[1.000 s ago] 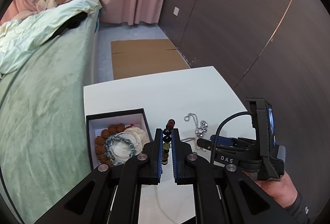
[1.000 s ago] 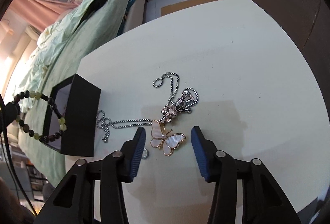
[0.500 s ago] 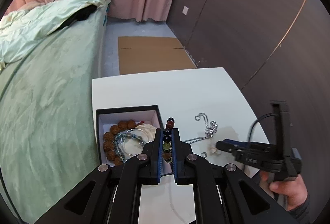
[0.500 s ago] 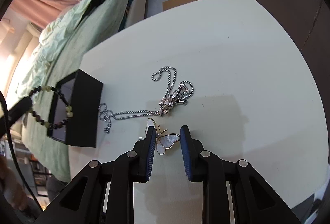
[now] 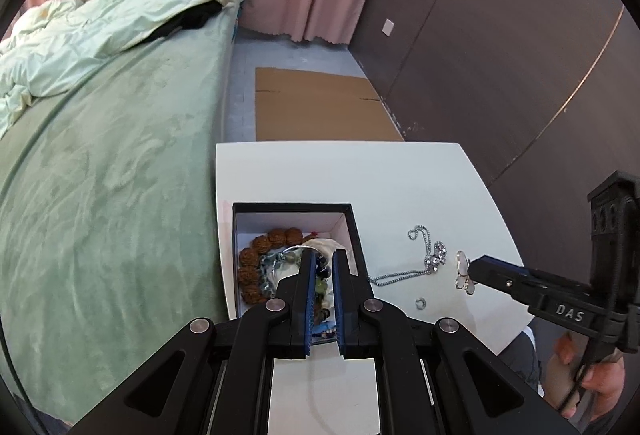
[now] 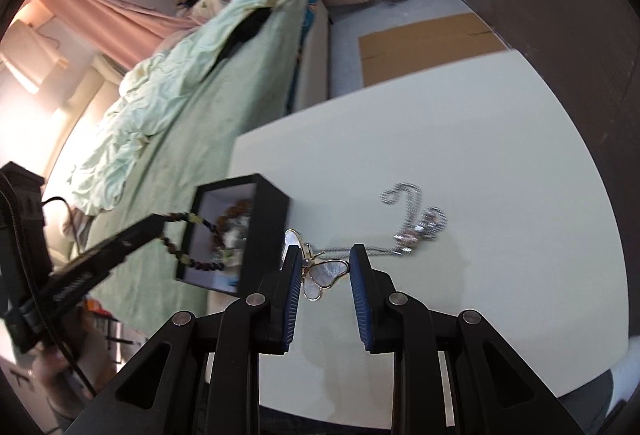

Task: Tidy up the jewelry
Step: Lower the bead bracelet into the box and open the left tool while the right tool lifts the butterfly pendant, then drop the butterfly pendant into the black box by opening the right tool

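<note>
My left gripper [image 5: 321, 263] is shut on a dark and green bead bracelet [image 5: 320, 277] and holds it over the open black jewelry box [image 5: 352, 219], which holds brown beads [image 5: 260, 247] and a bangle. My right gripper [image 6: 325, 267] is shut on a mother-of-pearl butterfly brooch [image 6: 322, 275] and holds it lifted off the white table [image 6: 480, 139]; the brooch also shows in the left wrist view [image 5: 464, 271]. A silver chain necklace [image 6: 416, 219] lies on the table. The hanging bracelet [image 6: 200, 231] and the box [image 6: 264, 227] show in the right wrist view.
A small silver ring [image 5: 420, 303] lies on the table near the box. A green bed [image 5: 100, 175] runs along the table's left side. Flat cardboard [image 5: 320, 111] lies on the floor beyond the table. A dark wall [image 5: 500, 55] stands to the right.
My right gripper closed on the butterfly brooch and lifted it toward the box. My left gripper carried the bead bracelet left, over the box.
</note>
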The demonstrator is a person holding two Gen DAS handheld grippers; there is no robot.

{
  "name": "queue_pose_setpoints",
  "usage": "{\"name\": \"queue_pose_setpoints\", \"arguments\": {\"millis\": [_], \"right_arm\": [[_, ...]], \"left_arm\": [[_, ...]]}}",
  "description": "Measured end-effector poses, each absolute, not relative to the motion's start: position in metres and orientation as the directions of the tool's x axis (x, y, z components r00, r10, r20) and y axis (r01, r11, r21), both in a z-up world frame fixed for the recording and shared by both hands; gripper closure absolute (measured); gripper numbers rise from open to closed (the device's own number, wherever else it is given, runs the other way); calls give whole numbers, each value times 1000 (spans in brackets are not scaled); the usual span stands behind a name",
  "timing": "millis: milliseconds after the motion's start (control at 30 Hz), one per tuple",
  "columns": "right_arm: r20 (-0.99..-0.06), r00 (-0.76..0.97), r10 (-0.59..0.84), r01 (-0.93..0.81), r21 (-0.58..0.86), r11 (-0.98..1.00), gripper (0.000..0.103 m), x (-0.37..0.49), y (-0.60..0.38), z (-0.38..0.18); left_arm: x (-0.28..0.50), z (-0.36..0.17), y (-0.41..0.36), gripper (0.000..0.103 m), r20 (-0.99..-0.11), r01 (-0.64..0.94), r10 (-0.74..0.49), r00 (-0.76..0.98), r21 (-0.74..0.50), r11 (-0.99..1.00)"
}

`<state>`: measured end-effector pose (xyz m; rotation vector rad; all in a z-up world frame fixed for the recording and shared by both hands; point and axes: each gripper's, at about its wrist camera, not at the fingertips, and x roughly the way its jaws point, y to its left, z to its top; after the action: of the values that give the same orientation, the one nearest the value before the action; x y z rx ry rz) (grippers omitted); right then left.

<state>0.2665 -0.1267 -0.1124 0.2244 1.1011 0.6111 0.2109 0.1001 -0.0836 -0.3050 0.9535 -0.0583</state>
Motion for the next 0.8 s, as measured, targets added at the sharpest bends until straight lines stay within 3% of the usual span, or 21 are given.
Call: {"name": "queue_pose_setpoints", "arguments": {"millis": [100, 167, 233, 267, 733, 800], "right_arm": [[-758, 298, 580, -373, 467, 802, 77, 265, -110, -107], [-752, 290, 592, -387, 473, 791, 77, 264, -100, -105], [-743, 281, 607, -398, 485, 779, 77, 262, -91, -103], [-740, 278, 613, -402, 490, 773, 77, 262, -87, -102], [-676, 217, 704, -440, 576, 689, 77, 265, -33, -106], [-692, 199, 694, -438, 570, 695, 58, 268, -29, -111]], "left_arm": [[210, -88, 107, 88, -802, -94, -209, 560, -312, 945], [207, -88, 111, 72, -801, -107, -203, 563, -314, 943], [203, -86, 117, 41, -794, -120, -187, 579, -310, 943], [200, -85, 120, 37, -789, -127, -177, 588, -306, 943], [182, -84, 155, 35, -783, -214, -116, 612, -305, 928], [182, -85, 154, 35, -783, -214, -115, 612, -304, 928]]}}
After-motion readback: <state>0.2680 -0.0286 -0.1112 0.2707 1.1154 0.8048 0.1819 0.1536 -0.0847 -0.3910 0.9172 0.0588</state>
